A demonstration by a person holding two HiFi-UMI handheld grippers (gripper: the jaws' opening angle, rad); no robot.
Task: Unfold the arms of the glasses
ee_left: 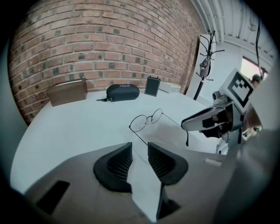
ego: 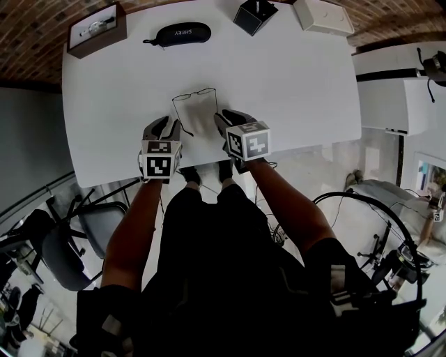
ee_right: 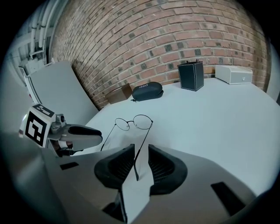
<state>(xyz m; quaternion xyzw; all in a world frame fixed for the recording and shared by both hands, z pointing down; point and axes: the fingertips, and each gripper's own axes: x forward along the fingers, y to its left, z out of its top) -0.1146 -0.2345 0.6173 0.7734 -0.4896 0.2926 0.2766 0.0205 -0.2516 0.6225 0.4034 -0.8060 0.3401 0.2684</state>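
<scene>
This is an office-like workroom. A bare brick wall [ee_left: 100,43] runs behind a plain white table [ego: 293,84], a grey swivel chair [ego: 70,244] stands on the smooth, pale floor [ego: 313,174] at the left, and a coat stand [ee_left: 205,65] rises in the corner past the table's end. Black cables [ego: 376,209] loop over the floor at the right, near a white cabinet [ego: 397,97], and white pipes [ee_right: 37,39] run exposed along the ceiling.

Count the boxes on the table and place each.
3: brown box at the far left corner, black box right of the glasses case, white box far right. None seem hidden.
</scene>
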